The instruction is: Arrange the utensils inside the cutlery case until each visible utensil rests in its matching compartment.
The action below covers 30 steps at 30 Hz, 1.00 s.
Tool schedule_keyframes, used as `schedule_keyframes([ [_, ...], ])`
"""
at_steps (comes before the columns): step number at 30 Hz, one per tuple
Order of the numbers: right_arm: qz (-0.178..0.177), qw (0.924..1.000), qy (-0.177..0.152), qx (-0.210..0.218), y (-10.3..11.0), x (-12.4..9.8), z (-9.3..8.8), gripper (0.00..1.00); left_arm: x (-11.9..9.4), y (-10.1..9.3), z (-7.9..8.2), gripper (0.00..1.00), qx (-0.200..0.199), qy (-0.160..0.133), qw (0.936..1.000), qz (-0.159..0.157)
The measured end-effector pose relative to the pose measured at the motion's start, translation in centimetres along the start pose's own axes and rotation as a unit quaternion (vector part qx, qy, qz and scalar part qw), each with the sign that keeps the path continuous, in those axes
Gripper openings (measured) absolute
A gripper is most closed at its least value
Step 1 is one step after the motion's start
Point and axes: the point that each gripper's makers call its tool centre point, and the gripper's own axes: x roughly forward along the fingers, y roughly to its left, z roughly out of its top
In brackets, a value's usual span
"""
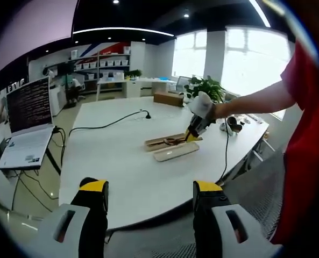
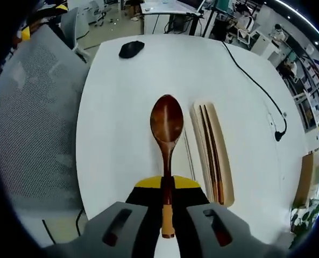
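We see right tongs [image 2: 167,201] pinching wooden spoon [image 2: 167,131] by handle, bowl pointing forward above white desk [image 2: 121,107], just beside cutlery case [image 2: 213,156] holding chopsticks [image 2: 207,145]. Left tongs [image 1: 150,207] spread, hovering well apart from case.

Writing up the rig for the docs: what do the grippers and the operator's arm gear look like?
The left tool has grey bodies with slots, black jaws and yellow tips. The right tool is built the same: grey slotted bodies, black jaws, yellow at the tip; in the left gripper view it shows yellow and black. The person wears a white glove and a red short-sleeved shirt. No cables on the tools that I can see.
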Motion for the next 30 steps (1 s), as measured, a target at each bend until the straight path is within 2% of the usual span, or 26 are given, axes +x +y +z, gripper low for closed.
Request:
schedule_keyframes([
  [8, -0.003, 0.9999, 0.012, -0.003, -2.8, 0.2, -0.2, 0.01, -0.2, 0.7, -0.1, 0.66, -0.006, 0.002, 0.9999, 0.008],
  [18, -0.005, 1.0000, 0.004, -0.002, -4.4, 0.9, 0.9, 0.01, -0.6, 1.2, 0.2, 0.63, 0.003, -0.003, 0.9999, 0.016],
  [25, -0.004, 0.9997, 0.012, -0.021, -5.4, 1.4, 1.2, 0.01, -0.5, 1.4, 0.2, 0.64, -0.001, 0.001, 0.9998, 0.019],
  [30, -0.003, 0.9999, 0.007, -0.015, -7.1, 1.9, 2.0, 0.01, -0.5, 1.4, 0.1, 0.64, 0.000, 0.002, 0.9998, 0.021],
])
